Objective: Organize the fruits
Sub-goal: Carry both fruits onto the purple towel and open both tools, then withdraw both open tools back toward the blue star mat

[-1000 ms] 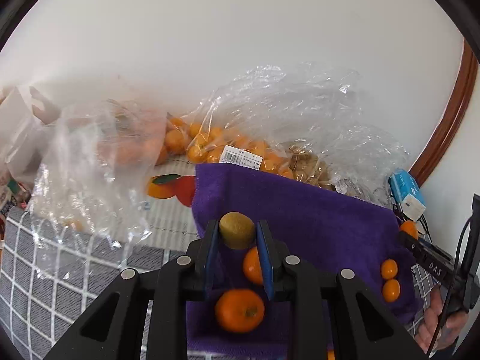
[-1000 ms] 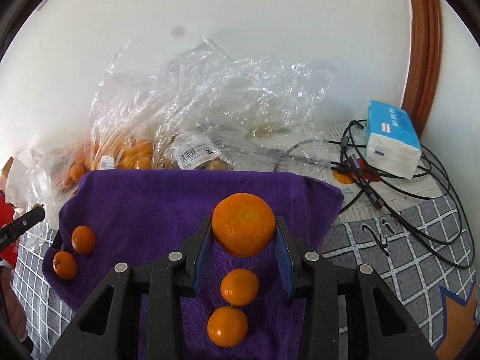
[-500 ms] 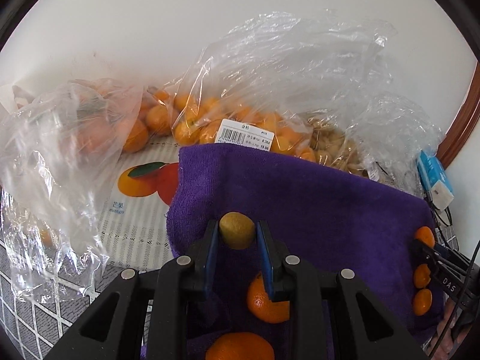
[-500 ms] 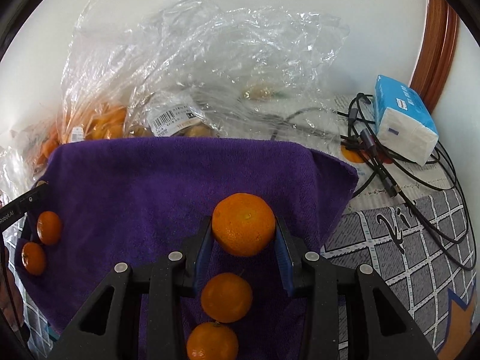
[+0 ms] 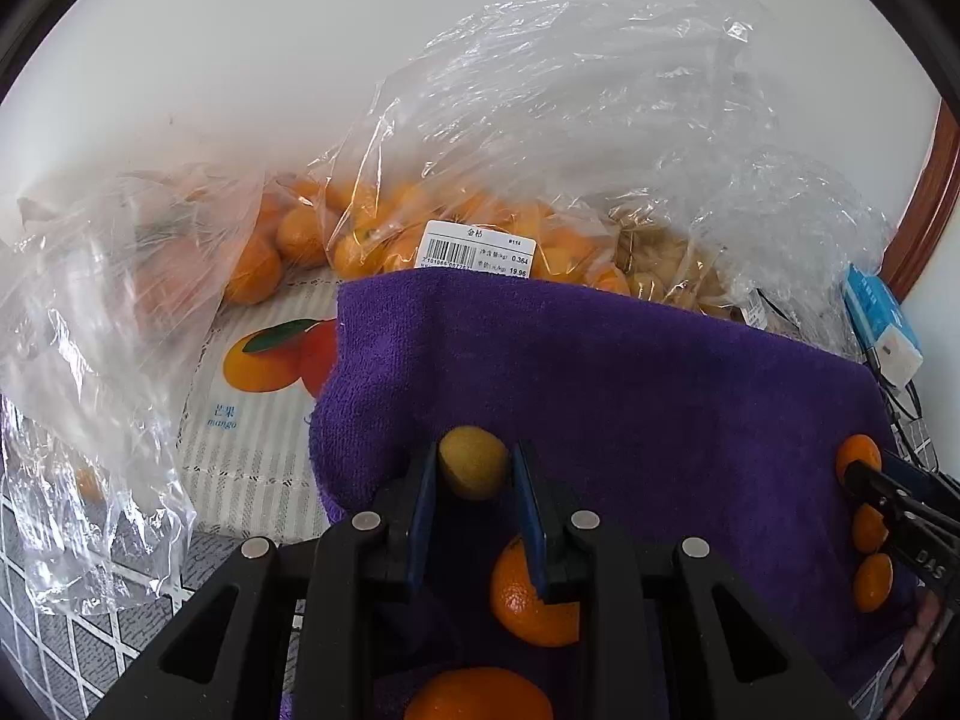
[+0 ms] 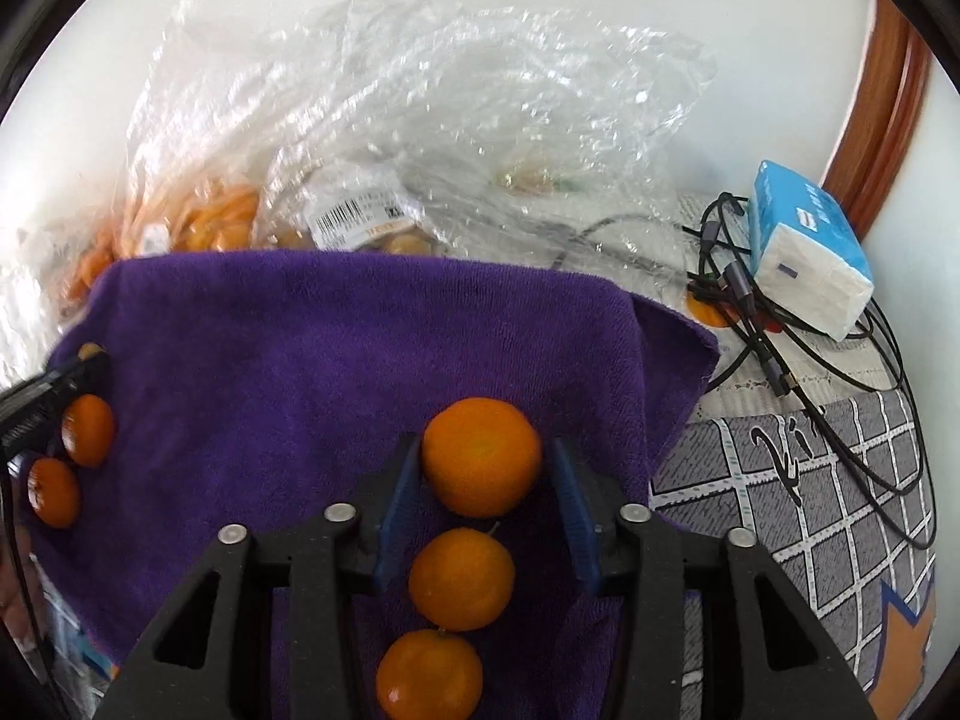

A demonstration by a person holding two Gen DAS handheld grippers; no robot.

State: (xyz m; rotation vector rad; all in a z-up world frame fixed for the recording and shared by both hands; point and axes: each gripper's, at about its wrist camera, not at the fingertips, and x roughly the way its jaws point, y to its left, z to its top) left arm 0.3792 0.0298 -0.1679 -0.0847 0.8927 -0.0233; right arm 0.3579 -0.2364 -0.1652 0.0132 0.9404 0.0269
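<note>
The left gripper [image 5: 474, 468] is squeezing a small yellow-brown fruit [image 5: 473, 461] between its blue pads, low over the near left part of the purple towel [image 5: 630, 372]. The right gripper [image 6: 483, 474] is letting its jaws spread, and the big orange [image 6: 481, 455] is sitting between them on the towel's right side with a gap showing at the right pad. Two more oranges [image 6: 461, 577] are lying in a row just nearer than it. Bags of fruit [image 5: 480, 240] are crowding the far edge, and a blue tissue pack [image 6: 807, 258] is resting on cables to the right.
</note>
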